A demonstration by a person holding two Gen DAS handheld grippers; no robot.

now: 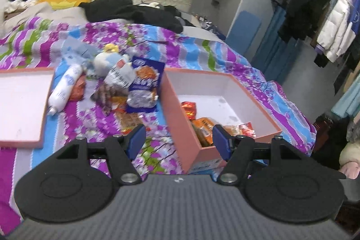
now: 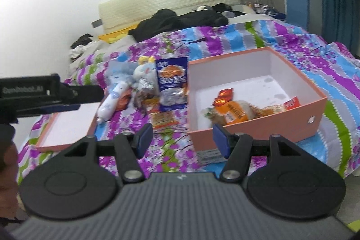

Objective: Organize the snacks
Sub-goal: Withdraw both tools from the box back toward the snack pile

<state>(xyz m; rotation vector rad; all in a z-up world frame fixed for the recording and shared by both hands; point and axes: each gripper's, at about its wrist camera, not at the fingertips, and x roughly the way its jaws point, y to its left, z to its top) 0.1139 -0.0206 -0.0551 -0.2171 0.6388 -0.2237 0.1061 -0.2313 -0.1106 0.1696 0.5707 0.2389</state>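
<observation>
A pink box (image 1: pixel 177 114) (image 2: pixel 254 129) sits open on the bed and holds several orange and red snack packets (image 1: pixel 203 125) (image 2: pixel 234 111). To its left lies a pile of loose snacks: a blue bag (image 1: pixel 145 84) (image 2: pixel 172 82), a white tube-shaped pack (image 1: pixel 65 87) (image 2: pixel 111 101) and a flat orange packet (image 1: pixel 130 119) (image 2: pixel 163 119). My left gripper (image 1: pixel 177 141) is open and empty, above the box's near left corner. My right gripper (image 2: pixel 183 138) is open and empty, just before the box's near left corner. The left gripper's body shows in the right wrist view (image 2: pixel 45 93).
The box lid (image 1: pixel 20 105) (image 2: pixel 67 127) lies upside down left of the snacks. A small plush toy (image 1: pixel 108 57) (image 2: pixel 144 70) sits behind the pile. Black clothes (image 1: pixel 135 10) lie further up the bed. A clothes rack (image 1: pixel 326 15) stands to the right.
</observation>
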